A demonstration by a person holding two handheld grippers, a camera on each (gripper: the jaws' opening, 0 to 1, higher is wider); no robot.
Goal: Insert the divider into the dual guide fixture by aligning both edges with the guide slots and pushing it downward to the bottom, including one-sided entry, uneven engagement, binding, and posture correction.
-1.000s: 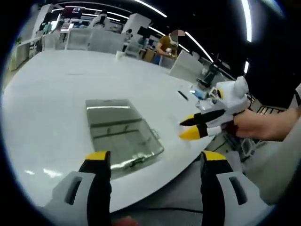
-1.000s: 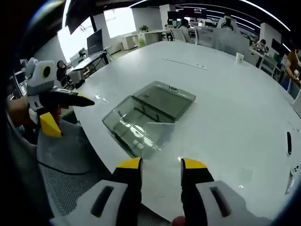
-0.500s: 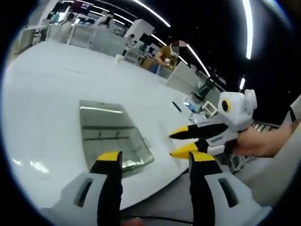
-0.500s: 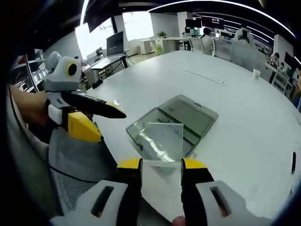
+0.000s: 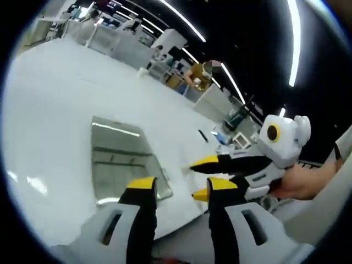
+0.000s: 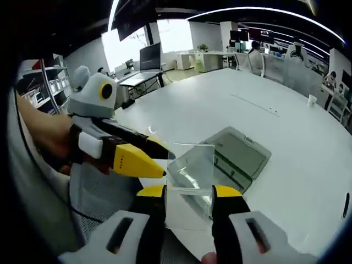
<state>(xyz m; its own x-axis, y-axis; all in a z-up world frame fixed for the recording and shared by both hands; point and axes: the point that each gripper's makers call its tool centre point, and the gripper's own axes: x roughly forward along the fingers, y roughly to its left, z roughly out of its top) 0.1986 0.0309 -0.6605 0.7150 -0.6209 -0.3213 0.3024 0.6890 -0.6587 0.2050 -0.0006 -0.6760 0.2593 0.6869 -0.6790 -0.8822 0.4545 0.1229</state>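
My right gripper [image 6: 188,191] is shut on the lower edge of a clear square divider [image 6: 190,168], which it holds upright in the air above the table's near edge. Behind it, the clear guide fixture [image 6: 237,157] lies on the white table [image 6: 220,99]. My left gripper [image 6: 166,163] reaches in from the left, its tips just beside the divider's left edge. In the left gripper view, my left gripper [image 5: 181,186] has its jaws apart with nothing between them. The fixture [image 5: 118,159] lies ahead on the left, and the right gripper [image 5: 193,179] is close on the right.
The table's curved near edge [image 5: 181,217] runs just under both grippers. A grey mesh chair [image 6: 93,203] sits below it. A small dark item [image 5: 203,136] lies further along the table. A person [image 5: 201,74] stands far behind, among desks and chairs.
The right gripper has lifted the divider off the table beside the fixture and raised it. The left gripper's jaws have narrowed. The two grippers have come close together.
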